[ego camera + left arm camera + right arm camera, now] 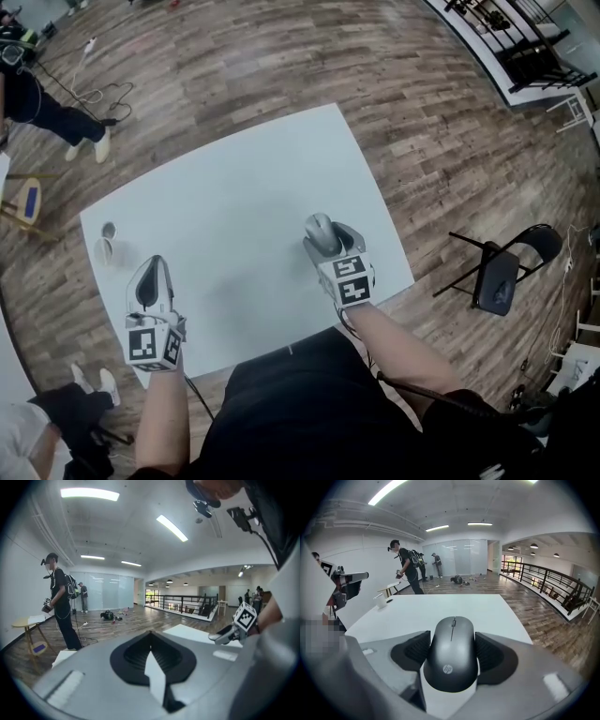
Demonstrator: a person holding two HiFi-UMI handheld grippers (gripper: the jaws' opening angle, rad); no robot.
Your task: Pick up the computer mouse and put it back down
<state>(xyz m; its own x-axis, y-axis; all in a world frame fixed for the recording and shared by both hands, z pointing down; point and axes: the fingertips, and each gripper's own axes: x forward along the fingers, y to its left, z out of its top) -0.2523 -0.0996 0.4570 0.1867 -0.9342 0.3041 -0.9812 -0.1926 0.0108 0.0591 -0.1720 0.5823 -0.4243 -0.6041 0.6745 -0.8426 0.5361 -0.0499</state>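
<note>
Near the cup [104,250] at the left end of the worktop [234,183], the left gripper [155,266] is idle, its fingers closed together on nothing. Well to the right of the cup, the right gripper [327,242] has its fingers pressed against both sides of the mouse [451,654], so the pick-up seems to be in hand, though I cannot tell whether the mouse is clear of the worktop. The next move probably calls for lowering it level until it rests flat, then spreading the fingers and backing away without nudging it.
</note>
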